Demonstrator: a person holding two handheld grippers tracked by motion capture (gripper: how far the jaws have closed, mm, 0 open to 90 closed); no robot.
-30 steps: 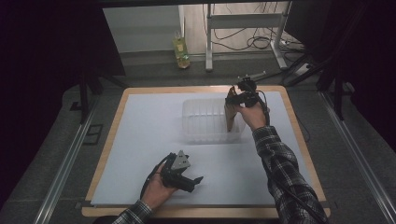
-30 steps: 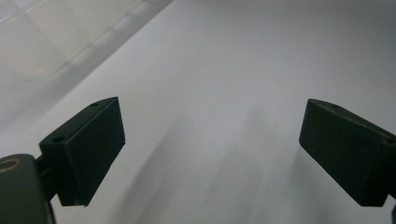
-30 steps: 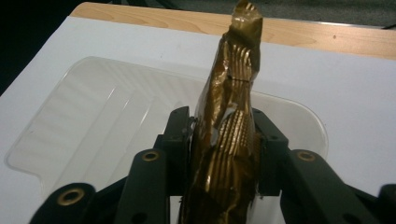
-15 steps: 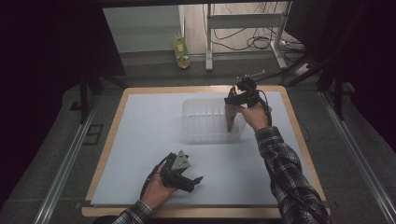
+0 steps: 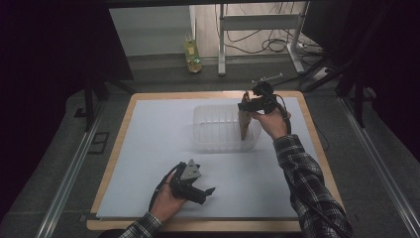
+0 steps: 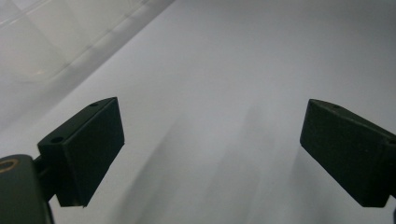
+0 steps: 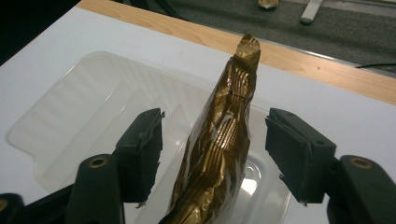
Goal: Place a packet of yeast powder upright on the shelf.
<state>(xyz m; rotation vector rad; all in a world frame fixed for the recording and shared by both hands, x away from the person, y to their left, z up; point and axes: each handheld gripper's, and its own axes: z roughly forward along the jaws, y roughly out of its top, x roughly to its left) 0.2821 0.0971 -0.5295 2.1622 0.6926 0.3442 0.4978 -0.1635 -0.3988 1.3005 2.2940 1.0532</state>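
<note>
A long gold foil packet [image 7: 224,140] stands on end in a clear plastic tray [image 7: 70,126], leaning against its right wall. My right gripper [image 7: 215,119] straddles the packet; its jaws have just been opening, and a gap shows on each side, so the pads [image 7: 144,140] do not press on it. From above, the packet [image 5: 244,124] rises from the tray [image 5: 213,130] under the right gripper [image 5: 246,106]. My left gripper [image 5: 207,192] lies low over the white sheet near the front edge. It is open [image 6: 210,116] with nothing between its fingers.
A white sheet [image 5: 148,148] covers a wooden table [image 5: 119,129]. Beyond the far edge, a yellow bottle [image 5: 193,54] stands on the floor beside metal frame legs [image 5: 221,44] and cables. Dark stands flank both sides.
</note>
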